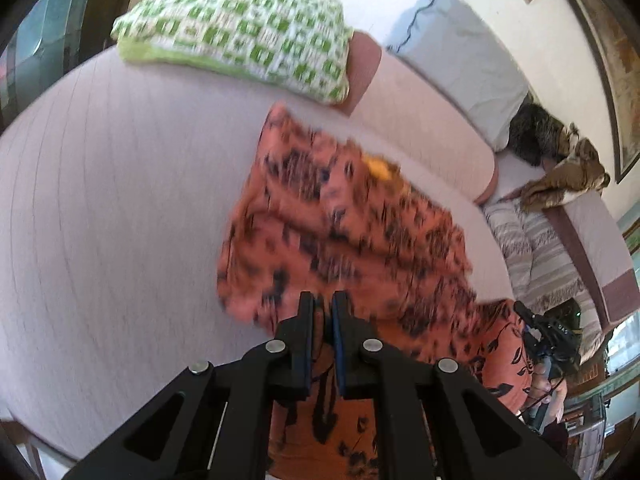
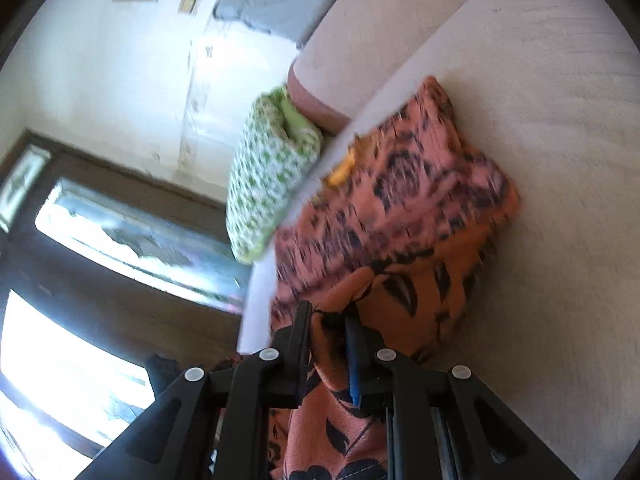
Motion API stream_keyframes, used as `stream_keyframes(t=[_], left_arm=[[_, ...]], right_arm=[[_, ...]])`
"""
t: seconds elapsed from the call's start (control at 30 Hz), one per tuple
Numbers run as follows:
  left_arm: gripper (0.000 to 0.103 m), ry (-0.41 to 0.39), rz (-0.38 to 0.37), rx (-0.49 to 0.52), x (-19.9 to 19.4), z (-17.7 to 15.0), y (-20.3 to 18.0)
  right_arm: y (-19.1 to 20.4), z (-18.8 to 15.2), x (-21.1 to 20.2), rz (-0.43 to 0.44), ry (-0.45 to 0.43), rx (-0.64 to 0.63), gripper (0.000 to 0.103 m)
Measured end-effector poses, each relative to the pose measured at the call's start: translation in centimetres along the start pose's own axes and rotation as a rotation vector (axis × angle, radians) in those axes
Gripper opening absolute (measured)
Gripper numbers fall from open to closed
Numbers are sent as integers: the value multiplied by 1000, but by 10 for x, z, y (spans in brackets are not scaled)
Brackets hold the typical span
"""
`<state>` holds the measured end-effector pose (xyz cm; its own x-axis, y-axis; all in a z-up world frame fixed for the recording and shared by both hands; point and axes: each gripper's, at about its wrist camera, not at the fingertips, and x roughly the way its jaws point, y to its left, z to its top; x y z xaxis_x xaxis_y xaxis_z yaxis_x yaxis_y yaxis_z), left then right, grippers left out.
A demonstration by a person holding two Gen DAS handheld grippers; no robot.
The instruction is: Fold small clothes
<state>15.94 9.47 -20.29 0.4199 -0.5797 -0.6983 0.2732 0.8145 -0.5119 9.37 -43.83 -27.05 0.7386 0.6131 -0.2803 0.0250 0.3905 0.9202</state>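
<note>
Nearest in the left wrist view: left gripper [image 1: 324,304], its 2 fingers [image 1: 306,320] drawn nearly together and pinching a hem of the orange floral garment [image 1: 344,232]. Beyond them, cloth blurred with motion, spread in folds over the pale mattress [image 1: 120,200]; a small yellow patch [image 1: 379,168] on its upper part. Off to the right edge, the right gripper [image 1: 548,332], dark and small, with the same fabric trailing toward it. Farther up the bed, a green-and-white checked pillow [image 1: 240,28] lying flat against a pink bolster [image 1: 364,68], then a grey pillow [image 1: 460,52] and a brown patterned blanket [image 1: 560,156] beside the wall.

Nearest in the right wrist view: right gripper [image 2: 329,320], 2 fingers [image 2: 354,344] closed on a bunched fold of the orange floral garment [image 2: 400,216], blue pad showing on the right one. Past the tips, garment heaped on the mattress [image 2: 560,200], lifted at the near end, resting at the far end. At the mattress edge, the checked pillow [image 2: 272,172], seen end-on. Farthest off, a white wall [image 2: 120,60] and a dark-framed window [image 2: 120,220].
</note>
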Motion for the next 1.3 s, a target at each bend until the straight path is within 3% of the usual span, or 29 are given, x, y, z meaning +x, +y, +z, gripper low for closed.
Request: stream_keyframes(t=[0.2,0.27,0.33,0.37,0.4,0.43,0.47,0.5,0.53,0.57,0.67,0.8,1.0,1.07,1.2,1.23,1.27,1.3], left_arm=[[7,-62,28,-27,25,87,11],[7,-57,88,-41,38,103,15],[7,-59,57,-64,42,103,16],[13,-54,48,-67,42,98,17],[20,-45,62,-66,43,90,18],[41,-16,111,-67,43,76,22],[50,0,148,-67,41,63,27],[50,13,173,-64,37,52,30],[50,30,198,-62,29,36,37],[50,36,211,-70,22,23,42],[60,84,205,-111,5,-11,55],[67,211,119,-111,7,-37,52],[68,188,-11,-24,4,-47,19],[78,174,-26,30,7,-48,8],[78,240,27,79,25,-59,2],[73,254,29,87,28,-63,2],[53,272,44,105,33,-68,0],[40,298,69,123,38,-72,-1]], right_arm=[[-21,84,8,60,-161,104,16],[-32,113,14,32,-195,129,16],[-36,129,20,-44,-196,129,17],[-35,131,22,-55,-177,136,20],[-35,130,23,-48,-154,139,20],[-33,128,26,-37,-121,135,22],[-29,123,32,-49,-71,111,26],[-27,119,34,-78,-43,88,42],[-25,112,37,-141,-12,62,68],[-23,106,38,-184,4,51,75],[-20,89,32,-184,26,30,76],[-13,58,17,-172,28,34,76],[-24,9,-5,-210,73,78,76],[-26,1,-5,-219,91,76,76],[-31,-12,10,-244,172,53,76],[-32,-17,16,-242,195,54,76],[-33,-23,26,-234,229,59,76],[-31,-27,33,-231,252,50,76]])
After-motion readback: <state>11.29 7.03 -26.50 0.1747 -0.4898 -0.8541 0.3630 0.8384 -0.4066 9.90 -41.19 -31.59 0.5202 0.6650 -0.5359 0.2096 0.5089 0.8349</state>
